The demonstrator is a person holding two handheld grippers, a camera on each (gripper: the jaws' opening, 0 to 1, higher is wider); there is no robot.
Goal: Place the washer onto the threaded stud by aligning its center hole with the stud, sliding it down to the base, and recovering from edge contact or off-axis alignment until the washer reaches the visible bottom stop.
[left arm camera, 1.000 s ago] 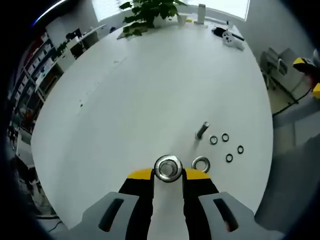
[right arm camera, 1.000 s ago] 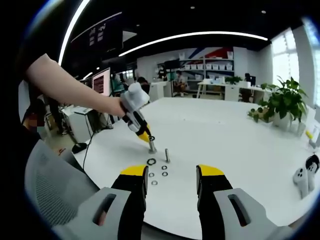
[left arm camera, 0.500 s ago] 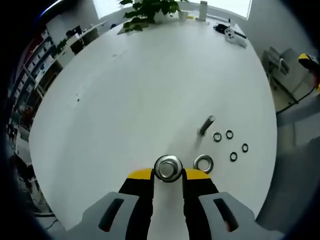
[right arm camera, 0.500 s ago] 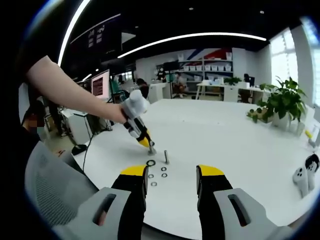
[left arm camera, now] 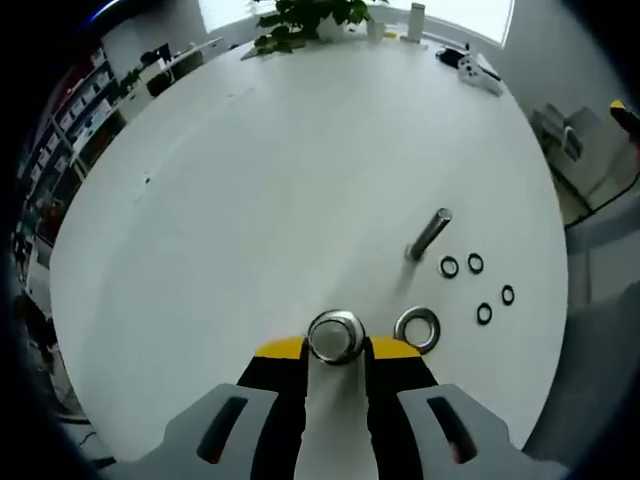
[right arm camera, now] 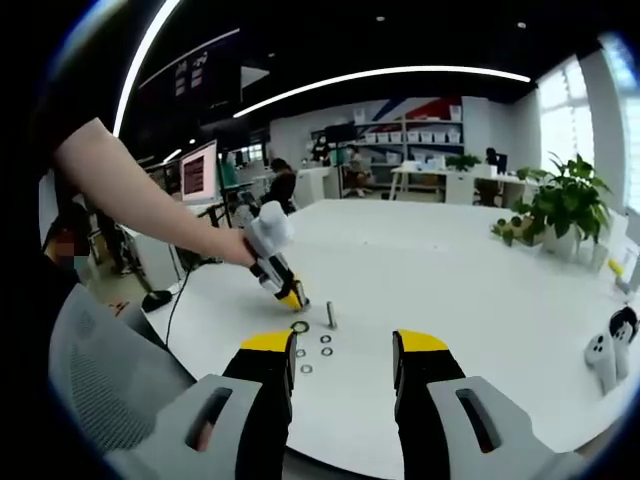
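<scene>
While left gripper [left arm camera: 336, 348] fingers clamp a washer [left arm camera: 336, 335], stud [left arm camera: 429, 234] stands well apart, right gripper [right arm camera: 343, 352] fingers apart above tabletop [right arm camera: 480, 300].

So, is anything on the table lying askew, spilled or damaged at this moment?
Nothing stands out. The threaded stud stands upright on the white table, one large washer and four small black rings lie flat beside it, and the left gripper is shut on a metal washer.

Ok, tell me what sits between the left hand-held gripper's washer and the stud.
In the left gripper view, one large loose washer lies between the held washer and the stud; otherwise bare table.
</scene>
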